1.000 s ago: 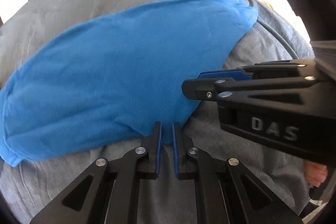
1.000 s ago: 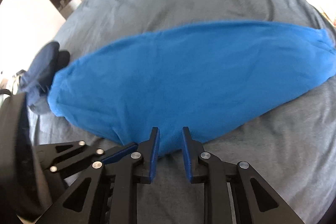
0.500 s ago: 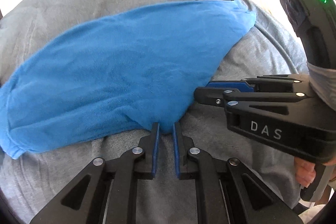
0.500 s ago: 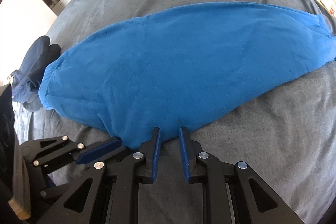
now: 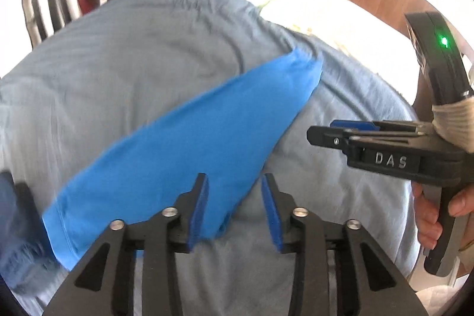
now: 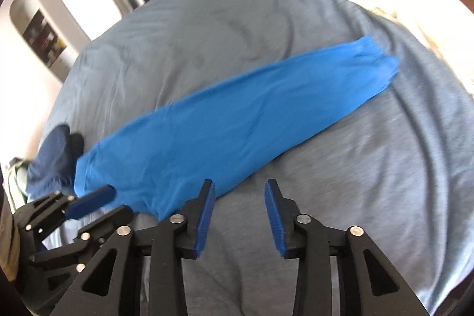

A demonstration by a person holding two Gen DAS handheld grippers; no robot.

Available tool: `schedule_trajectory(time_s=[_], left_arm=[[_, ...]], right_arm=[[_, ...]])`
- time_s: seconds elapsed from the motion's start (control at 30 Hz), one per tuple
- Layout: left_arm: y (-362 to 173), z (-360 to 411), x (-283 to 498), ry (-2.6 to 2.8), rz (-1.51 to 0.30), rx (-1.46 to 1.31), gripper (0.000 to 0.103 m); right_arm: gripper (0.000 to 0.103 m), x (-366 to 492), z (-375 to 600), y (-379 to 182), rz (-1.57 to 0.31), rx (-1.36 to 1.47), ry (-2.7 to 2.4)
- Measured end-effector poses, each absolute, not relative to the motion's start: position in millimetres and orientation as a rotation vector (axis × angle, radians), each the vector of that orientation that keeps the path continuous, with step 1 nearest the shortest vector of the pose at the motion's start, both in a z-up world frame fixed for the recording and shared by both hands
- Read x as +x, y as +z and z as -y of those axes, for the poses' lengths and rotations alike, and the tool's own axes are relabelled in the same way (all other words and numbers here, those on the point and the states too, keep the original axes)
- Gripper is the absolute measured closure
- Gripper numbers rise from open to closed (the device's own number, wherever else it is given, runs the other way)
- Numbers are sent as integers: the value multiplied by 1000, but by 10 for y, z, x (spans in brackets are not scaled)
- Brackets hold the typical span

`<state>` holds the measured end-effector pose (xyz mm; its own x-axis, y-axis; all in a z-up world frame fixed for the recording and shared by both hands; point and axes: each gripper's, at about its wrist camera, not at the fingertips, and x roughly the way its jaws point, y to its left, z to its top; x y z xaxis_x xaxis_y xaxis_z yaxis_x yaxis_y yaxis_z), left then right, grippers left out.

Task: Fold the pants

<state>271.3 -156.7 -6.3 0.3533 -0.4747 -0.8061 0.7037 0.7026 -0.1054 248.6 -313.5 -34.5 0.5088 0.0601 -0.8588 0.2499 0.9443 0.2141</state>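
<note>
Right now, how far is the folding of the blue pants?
Done: the blue pants lie on the grey bedcover as one long narrow strip. In hand: nothing; left gripper and right gripper are opening, nothing between the jaws. Left: probably folding the strip shorter.

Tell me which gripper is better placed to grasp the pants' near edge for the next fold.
Probably left: the left gripper, jaws opening, hangs over the blue pants; the right gripper hangs over grey bedding.

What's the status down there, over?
Left tongs and right tongs opening, nothing gripped. Bright blue cloth pants folded lengthwise on grey bedspread. Dark navy garment beside one end.
</note>
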Motion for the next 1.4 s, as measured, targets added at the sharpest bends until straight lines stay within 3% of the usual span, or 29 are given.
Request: schedule_trajectory(time_s=[0.1,0.33,0.63,1.07,1.27,1.4], left_arm=[[106,1760,2784,-814,-881,306,56],[292,2426,3083,-999,-770,440,55],[67,3331,3719,-1141,-758,508,55],[-425,4627,4449,-1286,-829,613,56],[-724,5121,4791,-1370,-946,607,57],[-966,5352,4922,-1448,-1052,605,66]], right_arm=[[62,2475,3286,-199,-994,338,-154],[62,2511,3715,-3,-887,395,-262],[62,2561,4495,-58,-742,515,-444],[62,2895,5493,-634,-683,722,-600],[62,3060,5791,-928,-699,812,-607],[62,3185,5921,-1084,-705,844,-604]])
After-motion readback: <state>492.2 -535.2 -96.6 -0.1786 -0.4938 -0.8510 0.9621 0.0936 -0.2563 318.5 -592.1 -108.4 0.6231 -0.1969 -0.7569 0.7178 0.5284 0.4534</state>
